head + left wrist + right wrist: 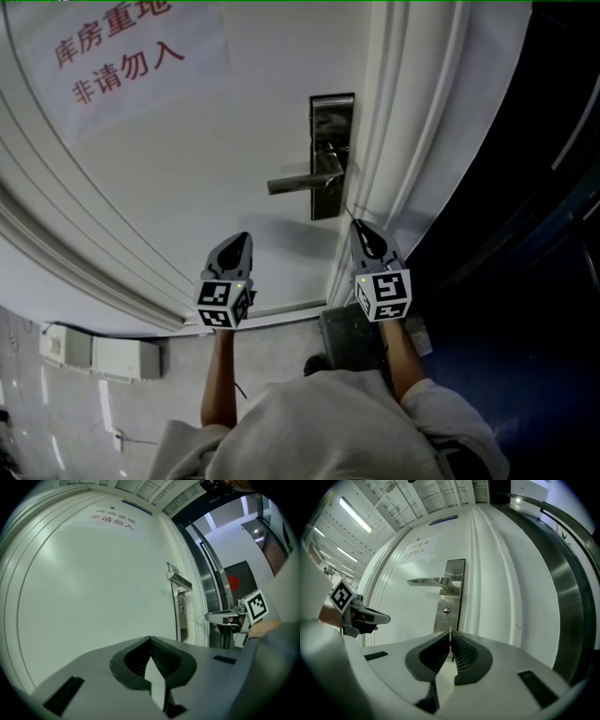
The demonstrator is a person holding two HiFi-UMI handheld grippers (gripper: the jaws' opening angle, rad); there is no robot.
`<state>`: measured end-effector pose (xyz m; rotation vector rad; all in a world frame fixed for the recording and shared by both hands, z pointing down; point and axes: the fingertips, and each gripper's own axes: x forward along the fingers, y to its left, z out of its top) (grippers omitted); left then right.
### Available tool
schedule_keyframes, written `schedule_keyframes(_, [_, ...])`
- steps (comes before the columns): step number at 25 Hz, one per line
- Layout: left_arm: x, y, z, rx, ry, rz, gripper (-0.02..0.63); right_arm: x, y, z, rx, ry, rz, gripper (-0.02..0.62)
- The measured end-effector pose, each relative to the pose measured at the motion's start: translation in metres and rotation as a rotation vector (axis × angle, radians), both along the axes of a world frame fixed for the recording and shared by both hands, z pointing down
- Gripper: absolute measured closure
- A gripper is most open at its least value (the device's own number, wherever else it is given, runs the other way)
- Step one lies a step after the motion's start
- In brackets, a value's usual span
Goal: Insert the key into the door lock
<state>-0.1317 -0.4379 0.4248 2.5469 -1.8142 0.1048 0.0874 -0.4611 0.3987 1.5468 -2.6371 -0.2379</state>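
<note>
A steel lock plate point(330, 155) with a lever handle point(305, 181) sits at the white door's right edge. In the right gripper view its keyhole point(446, 614) lies under the handle point(429, 581), just beyond my right gripper point(450, 633). That gripper is shut on a thin key point(450, 630) that pokes out of the tips towards the plate, short of it. In the head view the right gripper point(361, 225) stands below the plate, the key point(349, 214) at its tip. My left gripper point(244, 236) is shut and empty, facing bare door left of the lock point(180, 616).
A paper sign point(122, 56) with red characters hangs on the upper door. The white door frame point(412, 141) runs right of the lock, with a dark area beyond it. A metal-edged frame point(567, 597) borders the right gripper view. A white box point(94, 354) sits low at left.
</note>
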Motion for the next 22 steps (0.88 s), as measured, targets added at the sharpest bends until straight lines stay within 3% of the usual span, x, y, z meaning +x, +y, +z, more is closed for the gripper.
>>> schedule_keyframes(8, [-0.006,-0.014,0.017,-0.037,0.004,0.0,0.589,-0.006,-0.014,0.021,-0.046,0.007,-0.003,0.566])
schedule_keyframes(22, [-0.021,-0.017,0.005,-0.024,-0.015,0.072,0.589,-0.023,-0.004,0.023,-0.064,0.028,0.058,0.566])
